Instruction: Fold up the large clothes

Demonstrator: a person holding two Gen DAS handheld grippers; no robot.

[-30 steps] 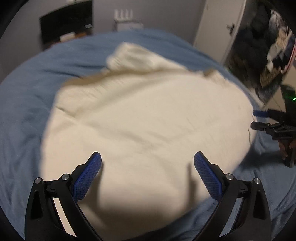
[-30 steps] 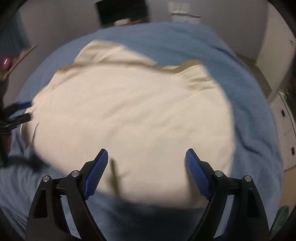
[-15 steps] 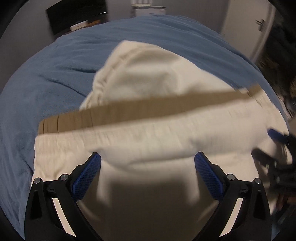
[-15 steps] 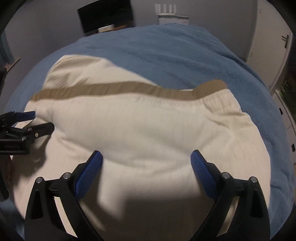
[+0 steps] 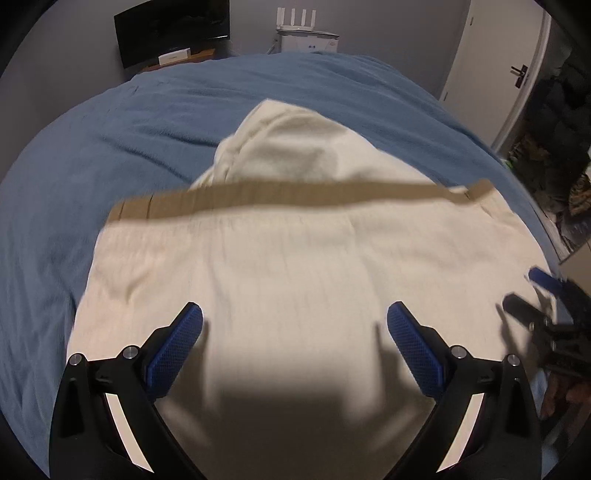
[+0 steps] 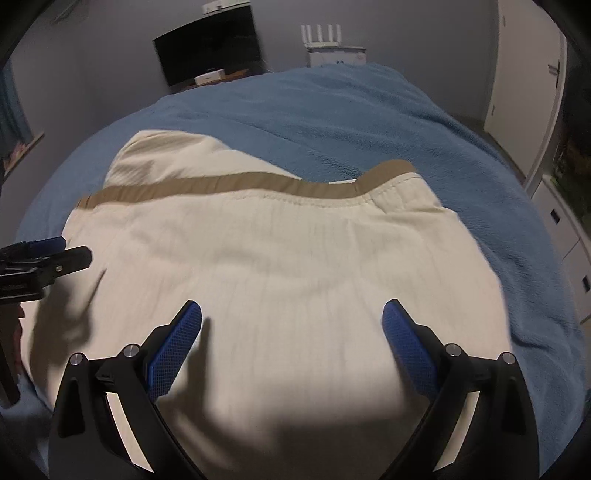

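A cream knit garment (image 5: pixel 303 266) with a tan ribbed band (image 5: pixel 288 194) lies folded on the blue bed cover (image 5: pixel 110 140). It also shows in the right wrist view (image 6: pixel 280 258), with the tan band (image 6: pixel 221 186) across its far edge. My left gripper (image 5: pixel 294 334) is open and empty, hovering over the garment's near part. My right gripper (image 6: pixel 291 328) is open and empty over the same garment. The right gripper shows at the right edge of the left wrist view (image 5: pixel 543 306); the left gripper shows at the left edge of the right wrist view (image 6: pixel 44 254).
The bed cover (image 6: pixel 369 122) spreads around the garment. A dark screen (image 5: pixel 171 31) and a white router (image 5: pixel 306 31) stand beyond the bed's far end. A white door (image 5: pixel 495 62) and a dark pile of clothes (image 5: pixel 554 122) are at the right.
The garment went from lying spread out flat to folded, the tan band now across its top. Both grippers have stayed open and drawn back slightly over it.
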